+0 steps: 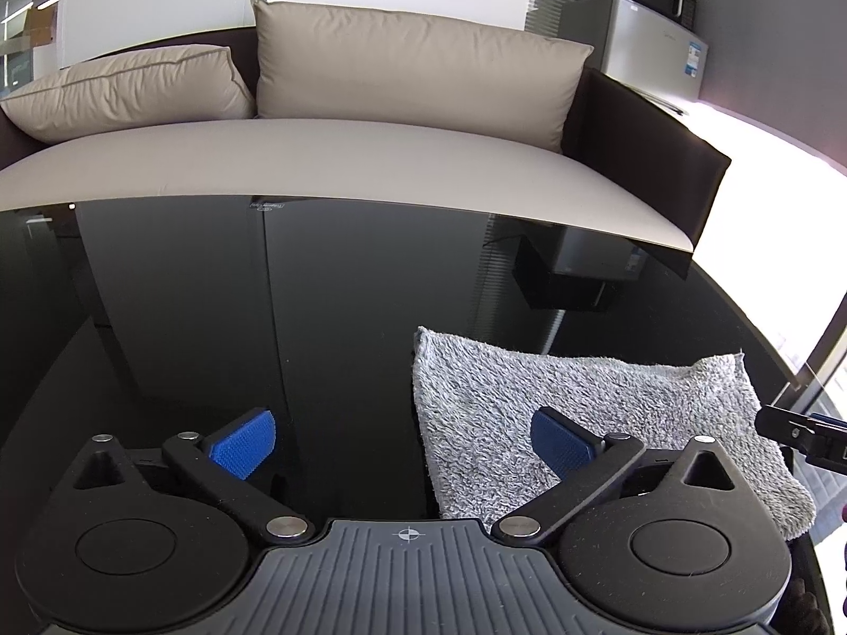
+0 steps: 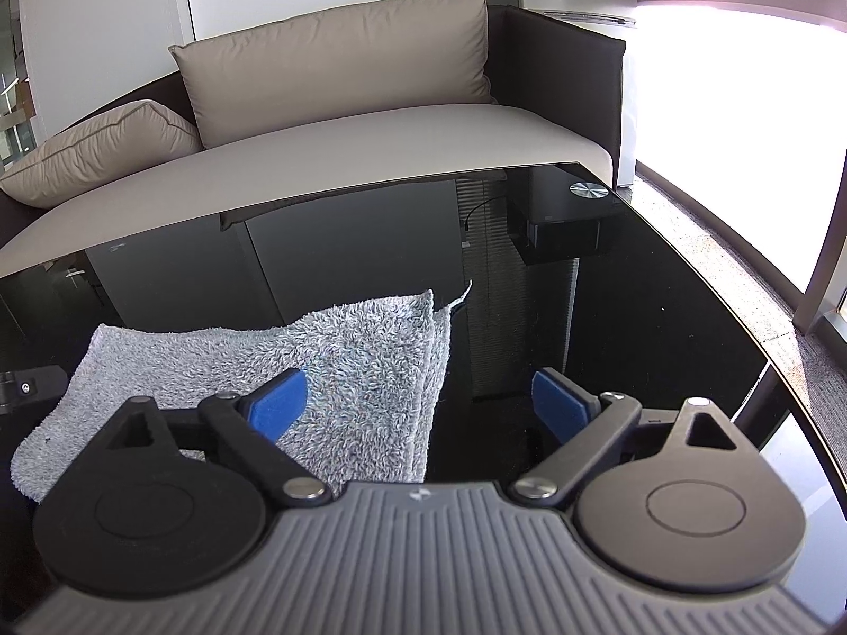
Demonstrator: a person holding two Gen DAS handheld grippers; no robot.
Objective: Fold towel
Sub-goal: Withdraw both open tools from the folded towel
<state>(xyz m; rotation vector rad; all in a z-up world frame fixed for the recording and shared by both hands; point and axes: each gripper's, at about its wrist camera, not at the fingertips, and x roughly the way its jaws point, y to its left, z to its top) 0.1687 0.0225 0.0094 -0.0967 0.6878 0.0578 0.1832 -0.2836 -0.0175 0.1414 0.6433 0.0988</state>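
Note:
A grey fluffy towel lies folded on the black glass table; it also shows in the right wrist view. My left gripper is open and empty, its blue pads wide apart above the towel's left edge. My right gripper is open and empty above the towel's right edge, where two layers show. Part of the right gripper shows at the right edge of the left wrist view.
A beige sofa with two cushions stands behind the table's far edge. A small fridge with a microwave on it stands at the back right. A bright window is on the right. The glossy tabletop mirrors the room.

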